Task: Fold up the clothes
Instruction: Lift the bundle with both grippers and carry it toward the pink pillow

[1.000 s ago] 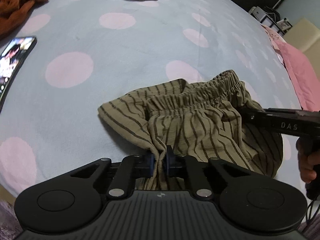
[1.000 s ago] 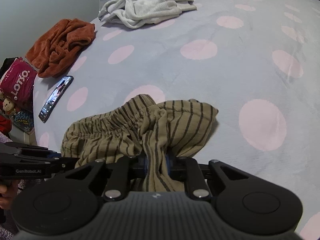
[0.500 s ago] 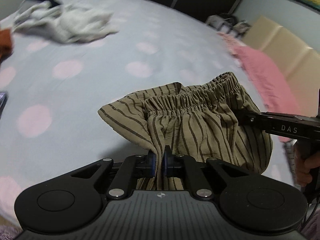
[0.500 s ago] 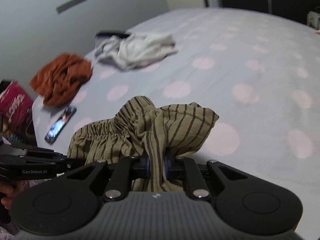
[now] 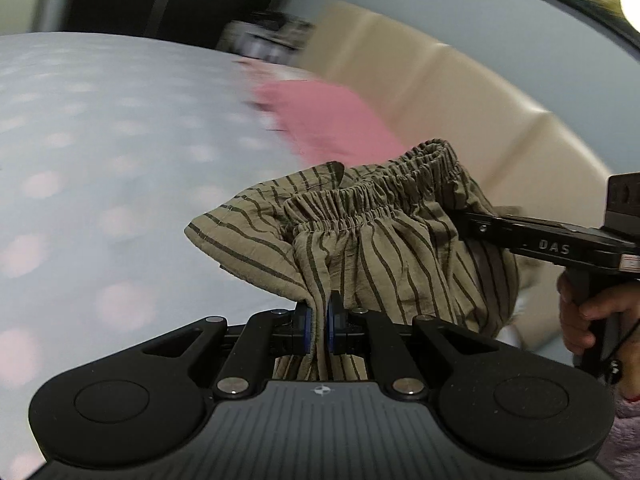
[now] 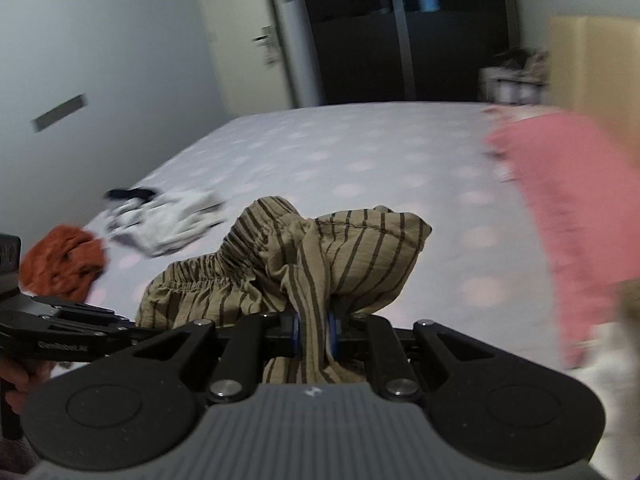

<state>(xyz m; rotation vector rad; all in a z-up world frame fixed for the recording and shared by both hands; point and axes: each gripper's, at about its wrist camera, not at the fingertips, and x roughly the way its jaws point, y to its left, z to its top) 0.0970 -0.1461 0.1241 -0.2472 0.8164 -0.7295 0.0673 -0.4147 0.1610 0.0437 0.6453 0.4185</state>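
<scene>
1. Up above the bed (image 6: 360, 152), held in the air: the striped shorts (image 5: 380, 240), off the dotted sheet now, where a second ago still lying on it.
2. Down at the bottom of the left view: the left gripper (image 5: 320, 322), pointing a bit downward, blue pads squeezed tight on a bunch of the shorts' cloth.
3. Down at the bottom of the right view: the right gripper (image 6: 314, 332), tilted down the same way, clamped shut on another thick bunch of the same shorts.
4. Seen in the left view off to the right: the right hand (image 5: 588, 312), wrapped around its black handle.
5. Between the two grippers: the stretchy waistband, bunched and hanging.
6. Higher than before, both grippers; more wall and dark wardrobe (image 6: 400, 40) in view now, less sheet.
7. Far back on the bed: white clothes (image 6: 168, 220) and an orange cloth (image 6: 64, 260), smaller and further off than earlier.
8. Over on the right side: a pink blanket (image 6: 568, 200), blurry.
</scene>
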